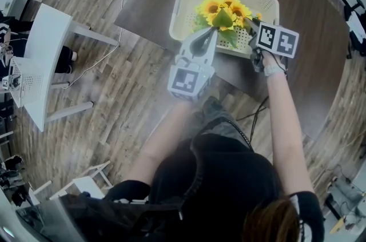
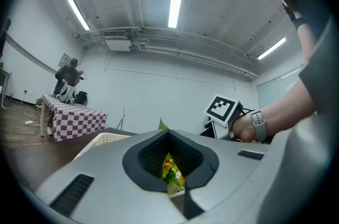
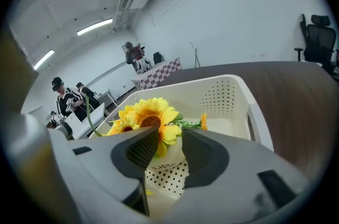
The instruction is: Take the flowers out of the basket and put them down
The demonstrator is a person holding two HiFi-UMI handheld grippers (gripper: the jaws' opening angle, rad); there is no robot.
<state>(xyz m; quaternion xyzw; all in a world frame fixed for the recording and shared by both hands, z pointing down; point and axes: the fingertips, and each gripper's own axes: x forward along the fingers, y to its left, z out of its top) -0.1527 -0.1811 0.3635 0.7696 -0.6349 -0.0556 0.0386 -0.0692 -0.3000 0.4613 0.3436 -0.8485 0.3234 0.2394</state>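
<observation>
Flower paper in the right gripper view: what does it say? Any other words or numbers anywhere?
"Life": on the dotted wrapper round the sunflowers; whatever follows is too blurred to read.
Marker cubes: only black-and-white square patterns, no letters or numbers.
Nothing else can be read in any view.

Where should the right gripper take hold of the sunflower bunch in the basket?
On the dotted white wrap below the blooms, coming down from the basket's near side. The wrap is the narrow, firmer-looking part and stands between the right gripper's open fingers; the blooms would probably crush.
</observation>
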